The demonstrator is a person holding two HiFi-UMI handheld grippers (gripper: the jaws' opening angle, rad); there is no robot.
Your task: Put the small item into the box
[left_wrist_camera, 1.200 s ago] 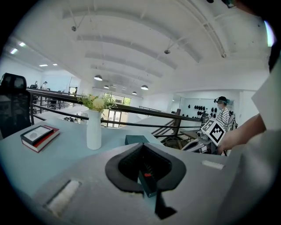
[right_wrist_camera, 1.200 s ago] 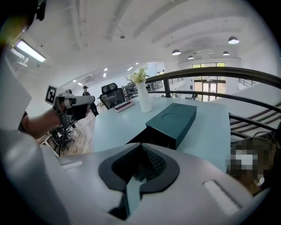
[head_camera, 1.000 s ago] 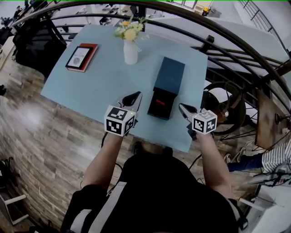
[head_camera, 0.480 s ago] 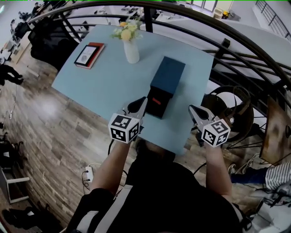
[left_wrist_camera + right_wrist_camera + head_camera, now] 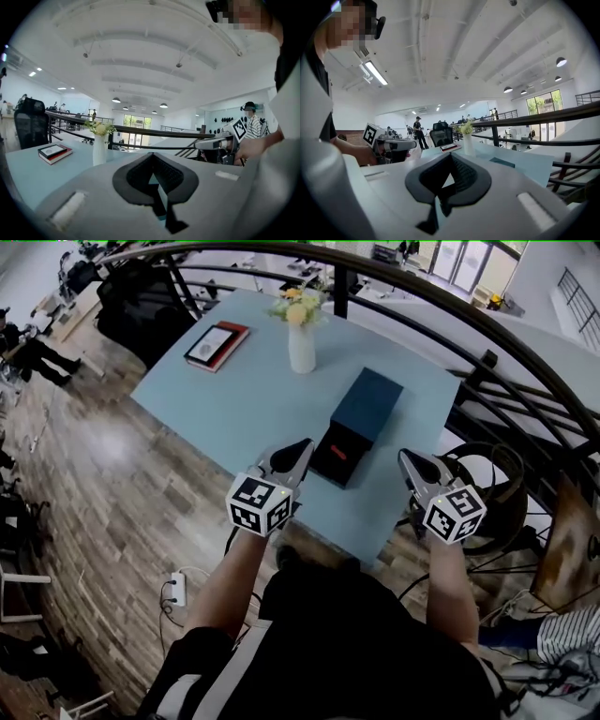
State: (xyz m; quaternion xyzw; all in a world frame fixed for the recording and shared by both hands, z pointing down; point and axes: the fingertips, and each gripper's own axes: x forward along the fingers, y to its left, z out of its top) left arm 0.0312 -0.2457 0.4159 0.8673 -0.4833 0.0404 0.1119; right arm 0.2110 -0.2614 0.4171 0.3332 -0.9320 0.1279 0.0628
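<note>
The worktop (image 5: 234,399) is a smooth, matt, pale-blue sheet. The box (image 5: 370,404) has a matt, dark, card-like lid. The vase (image 5: 301,348) is glossy white and looks like glazed ceramic. The floor (image 5: 122,493) is wood-grain planking with a soft sheen. The railing (image 5: 156,132) looks like dark painted metal. The left tongs (image 5: 153,157) and right tongs (image 5: 450,157) have matt grey plastic shells, and their 2 black pads (image 5: 169,173) are ribbed and rubbery-looking.
</note>
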